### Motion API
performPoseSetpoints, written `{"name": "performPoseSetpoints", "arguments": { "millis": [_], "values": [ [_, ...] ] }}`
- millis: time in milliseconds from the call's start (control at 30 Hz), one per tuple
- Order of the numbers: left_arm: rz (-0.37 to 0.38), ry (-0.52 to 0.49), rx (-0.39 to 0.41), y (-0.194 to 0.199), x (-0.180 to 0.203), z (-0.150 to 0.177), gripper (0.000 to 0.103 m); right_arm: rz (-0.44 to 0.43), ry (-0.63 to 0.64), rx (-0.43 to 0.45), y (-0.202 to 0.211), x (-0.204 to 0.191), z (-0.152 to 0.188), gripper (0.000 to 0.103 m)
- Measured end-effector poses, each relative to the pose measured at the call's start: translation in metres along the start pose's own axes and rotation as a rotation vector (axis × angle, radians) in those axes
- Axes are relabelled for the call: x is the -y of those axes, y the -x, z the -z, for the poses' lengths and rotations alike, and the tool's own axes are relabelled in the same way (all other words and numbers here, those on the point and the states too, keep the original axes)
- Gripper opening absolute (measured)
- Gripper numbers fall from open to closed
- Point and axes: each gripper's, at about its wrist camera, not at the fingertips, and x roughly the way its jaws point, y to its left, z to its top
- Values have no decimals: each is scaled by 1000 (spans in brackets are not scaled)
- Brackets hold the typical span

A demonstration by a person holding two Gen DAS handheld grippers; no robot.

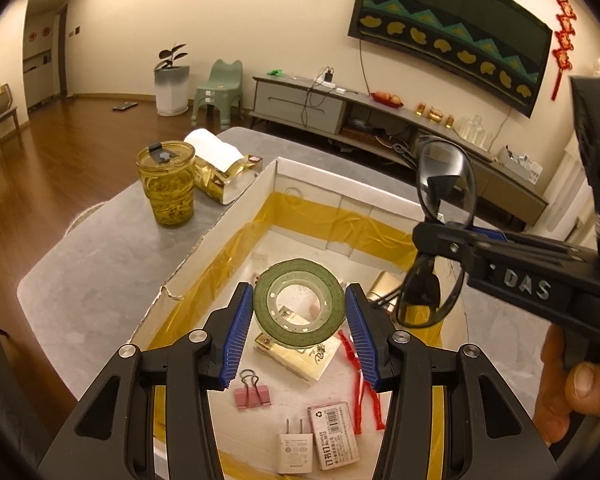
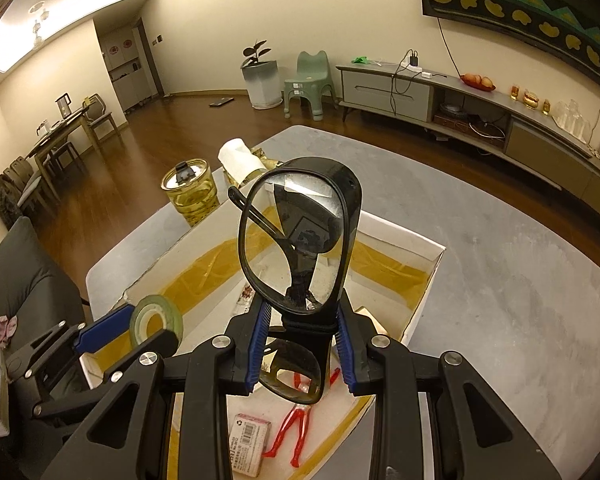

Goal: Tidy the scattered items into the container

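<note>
From the left wrist camera, the left tongs (image 1: pixel 299 322) hang over the open cardboard box (image 1: pixel 220 232) that stands on the grey tabletop (image 1: pixel 100 272). Their blue-padded fingers (image 1: pixel 234 336) press on either side of a green tape roll (image 1: pixel 299 303), held flat above the box floor. Below it in the box lie a pink binder clip (image 1: pixel 253 391), a white plug adapter (image 1: pixel 295 453), a staples box (image 1: pixel 334 434), a red figurine (image 1: pixel 362 384) and a pale card packet (image 1: pixel 300 354). At the right of the view, the right tongs (image 1: pixel 432 236) hold black-framed safety glasses (image 1: pixel 440 236) over the box's right side; a hand (image 1: pixel 568 384) grips the handle. Beyond the box stand a lidded glass tumbler (image 1: pixel 167 188) and a tissue roll (image 1: pixel 214 150) in a gold holder.

From the right wrist camera, the right tongs (image 2: pixel 302 344) are narrowed onto the nose bridge of the safety glasses (image 2: pixel 296 236), which stand on end, one lens above the fingers and one below. They sit over the cardboard box (image 2: pixel 424 280), where the red figurine (image 2: pixel 294 428) and staples box (image 2: pixel 246 442) show underneath. At the left, the left tongs (image 2: pixel 140 332) clasp the green tape roll (image 2: pixel 156 318) above the box's left edge.
</note>
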Motion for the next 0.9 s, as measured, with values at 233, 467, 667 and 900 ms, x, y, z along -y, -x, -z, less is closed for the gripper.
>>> {"name": "performPoseSetpoints", "arguments": {
  "millis": [233, 467, 667, 900],
  "values": [
    [-4, 1, -5, -6, 3, -2, 50, 19, -17, -43, -16, 11, -9, 33],
    [73, 51, -44, -15, 0, -8, 51, 38, -34, -77, -29, 22, -17, 54],
    [79, 86, -38, -10, -10, -11, 51, -30, -25, -29, 14, 25, 11, 59],
    [119, 81, -44, 1, -6, -6, 51, -65, 81, 20, 78, 11, 70, 77]
  ]
}}
